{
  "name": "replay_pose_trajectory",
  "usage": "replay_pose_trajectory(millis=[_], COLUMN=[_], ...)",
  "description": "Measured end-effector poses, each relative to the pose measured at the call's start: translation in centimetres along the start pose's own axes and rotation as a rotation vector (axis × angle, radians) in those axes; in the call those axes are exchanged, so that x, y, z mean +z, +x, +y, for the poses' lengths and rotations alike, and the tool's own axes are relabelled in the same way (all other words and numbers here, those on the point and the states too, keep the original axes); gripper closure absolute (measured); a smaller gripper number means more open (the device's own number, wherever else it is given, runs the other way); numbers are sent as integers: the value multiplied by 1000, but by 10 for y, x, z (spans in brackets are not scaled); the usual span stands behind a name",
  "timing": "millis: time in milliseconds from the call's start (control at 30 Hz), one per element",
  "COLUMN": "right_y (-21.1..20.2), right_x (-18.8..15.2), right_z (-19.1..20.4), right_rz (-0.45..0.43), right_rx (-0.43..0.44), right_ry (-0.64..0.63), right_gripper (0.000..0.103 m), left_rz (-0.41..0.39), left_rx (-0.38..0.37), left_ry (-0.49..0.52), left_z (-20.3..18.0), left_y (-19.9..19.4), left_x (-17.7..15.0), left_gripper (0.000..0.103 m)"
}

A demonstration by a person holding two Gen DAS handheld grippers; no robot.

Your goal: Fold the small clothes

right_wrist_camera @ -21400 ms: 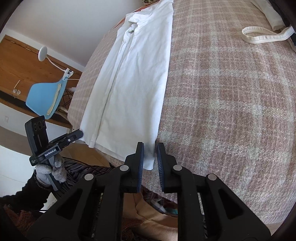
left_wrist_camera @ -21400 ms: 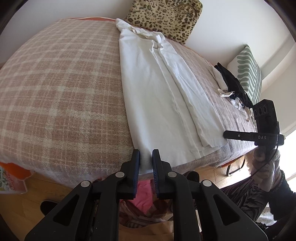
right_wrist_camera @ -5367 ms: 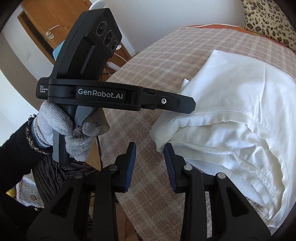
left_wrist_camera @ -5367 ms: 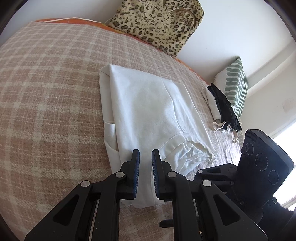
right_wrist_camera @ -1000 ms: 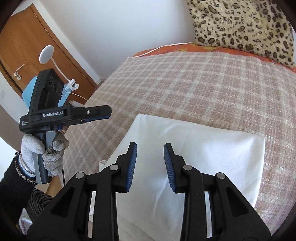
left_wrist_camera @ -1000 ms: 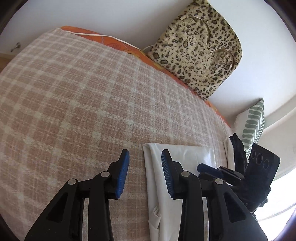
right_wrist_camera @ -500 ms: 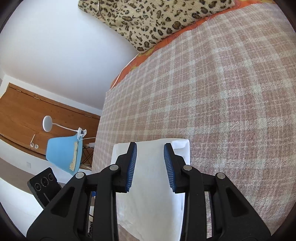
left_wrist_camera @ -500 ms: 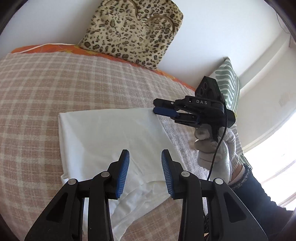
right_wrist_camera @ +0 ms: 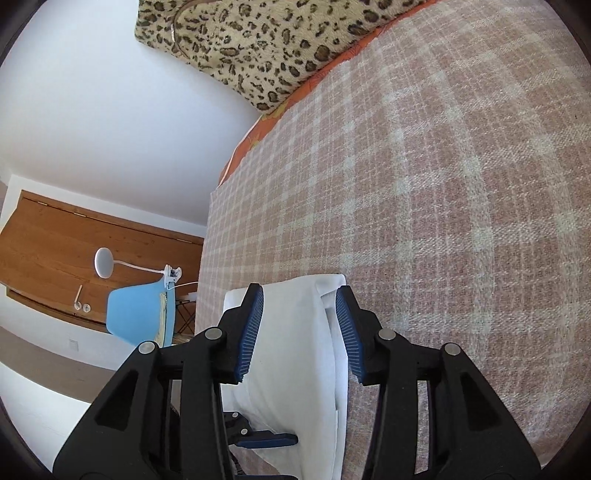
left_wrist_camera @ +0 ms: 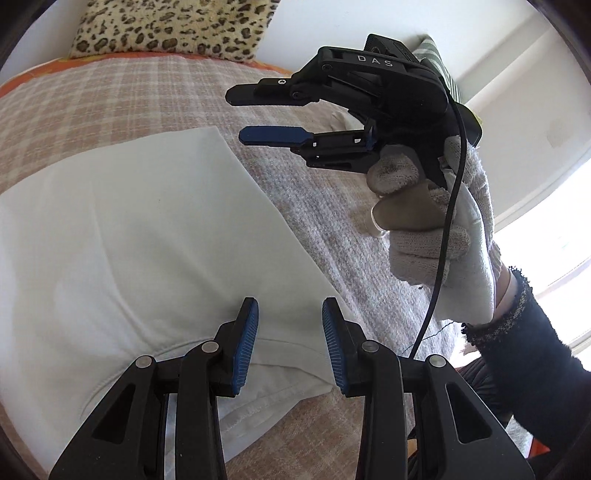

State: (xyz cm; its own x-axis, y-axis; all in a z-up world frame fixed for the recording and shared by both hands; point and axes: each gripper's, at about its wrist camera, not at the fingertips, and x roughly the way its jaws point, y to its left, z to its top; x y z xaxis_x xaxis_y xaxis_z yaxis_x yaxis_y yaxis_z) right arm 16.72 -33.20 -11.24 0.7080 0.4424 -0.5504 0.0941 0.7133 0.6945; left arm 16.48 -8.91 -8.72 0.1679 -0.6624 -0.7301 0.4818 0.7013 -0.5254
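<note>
A white garment, folded into a rough rectangle, lies on the plaid bedspread. My left gripper is open and empty, its jaws over the garment's near right edge. My right gripper shows in the left wrist view, held in a gloved hand above the garment's far right corner, jaws apart and empty. In the right wrist view the right gripper is open over the folded garment's end, and the left gripper's blue fingertip shows below.
A leopard-print bag leans on the wall at the back of the bed; it also shows in the right wrist view. A green striped pillow lies far right. A blue chair and lamp stand off the bed.
Both grippers have come closer to the garment and to each other. The right gripper now hangs nearer the left camera, over the garment's far right corner. Both stay open.
</note>
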Motion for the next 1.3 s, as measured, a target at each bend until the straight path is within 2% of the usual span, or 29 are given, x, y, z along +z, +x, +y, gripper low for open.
replay_pose_trajectory(millis=[133,233,300,367,400,433,533,600,700,733,867,1000,1133,1200,1300], right_y=[14,20,21,20,18,16,11,6,0,-2,-5,-2,-1,-1,-1], right_x=[-1,-1,1,5,7,9,13,13,7,5,-4,-14,-21,-23,-25], right_z=[-4,-5,-3,-3,-4,-6,-4,10,36,41,47,42,29,24,15], right_rz=[45,54,45,-21,-68,-102,-135,-129,-127,-127,-100,-62,-14,-12,-7], right_rx=[34,84,84,16,-55,-90,-99,-106,-201,-208,-220,-259,-239,-248,-225], right_ry=[9,27,25,7,0,3,19,-45,-165,-188,-208,-213,-195,-194,-179], right_gripper=[60,60,60,60,60,64,67,66,66,66,66,65,61,61,61], left_rz=[2,5,9,8,5,-2,-5,-9,-28,-48,-149,-217,-225,-222,-216], left_rx=[0,1,-1,0,2,9,32,16,11,16,35,107,156,167,130], left_ry=[5,15,21,31,39,49,71,58,59,54,-19,-104,-253,-344,-431], left_z=[0,-2,-3,-6,-8,-10,-17,-20,-26,-28,-17,9,59,80,101], left_y=[-1,0,2,4,6,7,6,1,-16,-26,-75,-116,-135,-136,-135], left_x=[-2,-4,-4,-6,-7,-9,-13,-16,-25,-29,-41,-61,-82,-97,-109], left_gripper=[70,70,70,70,70,70,70,70,70,68,67,64,49,48,48])
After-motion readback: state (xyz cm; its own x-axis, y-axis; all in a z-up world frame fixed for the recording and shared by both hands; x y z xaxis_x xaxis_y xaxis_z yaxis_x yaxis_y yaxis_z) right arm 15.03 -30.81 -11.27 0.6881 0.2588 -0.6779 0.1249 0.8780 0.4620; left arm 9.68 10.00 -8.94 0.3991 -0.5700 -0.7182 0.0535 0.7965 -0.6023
